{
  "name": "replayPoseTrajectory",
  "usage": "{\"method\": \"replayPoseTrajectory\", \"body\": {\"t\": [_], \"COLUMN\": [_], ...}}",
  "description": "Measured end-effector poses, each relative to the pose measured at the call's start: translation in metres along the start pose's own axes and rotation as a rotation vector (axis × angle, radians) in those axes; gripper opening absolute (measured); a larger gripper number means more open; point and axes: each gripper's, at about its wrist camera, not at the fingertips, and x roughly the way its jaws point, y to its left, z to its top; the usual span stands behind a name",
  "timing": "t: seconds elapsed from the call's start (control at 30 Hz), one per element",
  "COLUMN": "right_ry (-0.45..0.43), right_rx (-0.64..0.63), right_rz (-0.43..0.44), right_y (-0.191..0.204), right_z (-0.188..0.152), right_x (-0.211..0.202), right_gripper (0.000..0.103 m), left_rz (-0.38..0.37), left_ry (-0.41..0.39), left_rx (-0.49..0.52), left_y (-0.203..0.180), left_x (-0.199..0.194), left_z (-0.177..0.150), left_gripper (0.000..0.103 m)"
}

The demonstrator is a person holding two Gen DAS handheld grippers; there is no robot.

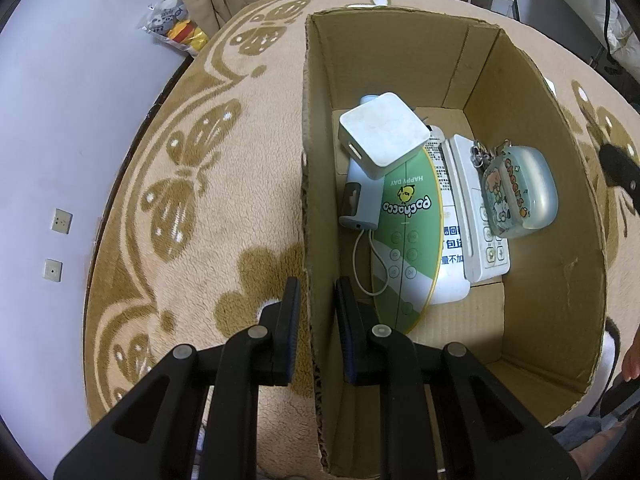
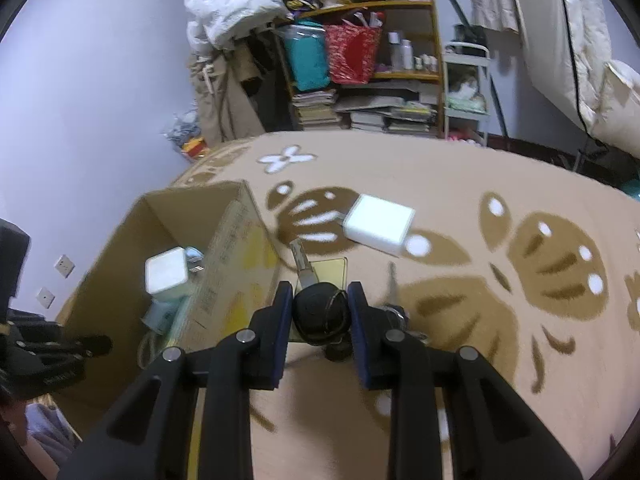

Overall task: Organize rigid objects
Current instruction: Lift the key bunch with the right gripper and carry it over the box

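The left gripper [image 1: 316, 300] is straddling the near wall of the cardboard box [image 1: 532, 264], its jaws apparently clenched on the cardboard to steady it. Already lying inside, at the frame's centre, are a white adapter [image 1: 382, 134], a green remote [image 1: 404, 236], a white remote [image 1: 478, 216] and a translucent case [image 1: 524, 192]. The right gripper [image 2: 318, 310] is grasping a black car key [image 2: 320, 312] at lower centre. A white charger block [image 2: 378, 224] is waiting on the patterned blanket [image 2: 460, 192], so sorting appears well advanced but unfinished.
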Motion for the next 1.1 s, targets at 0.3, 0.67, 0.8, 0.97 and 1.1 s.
{"method": "replayPoseTrajectory", "body": {"t": [0.3, 0.67, 0.8, 0.97, 1.1], "right_ry": [-0.018, 0.012, 0.060, 0.075, 0.057], "right_rx": [-0.113, -0.216, -0.224, -0.207, -0.215], "right_rz": [0.082, 0.142, 0.160, 0.168, 0.151], "right_y": [0.049, 0.100, 0.106, 0.104, 0.104], "right_z": [0.027, 0.029, 0.019, 0.011, 0.008], "right_x": [-0.003, 0.008, 0.021, 0.026, 0.023], "right_gripper": [0.029, 0.029, 0.030, 0.030, 0.030], "left_rz": [-0.005, -0.005, -0.008, -0.012, -0.013], "left_ry": [0.001, 0.001, 0.001, 0.002, 0.003], "left_rx": [-0.003, -0.003, -0.005, -0.007, -0.008], "left_y": [0.000, 0.000, 0.000, 0.000, 0.001], "left_x": [0.000, 0.000, 0.001, 0.001, 0.001], "left_z": [0.000, 0.000, 0.000, -0.001, 0.000], "left_gripper": [0.018, 0.018, 0.018, 0.018, 0.018]}}
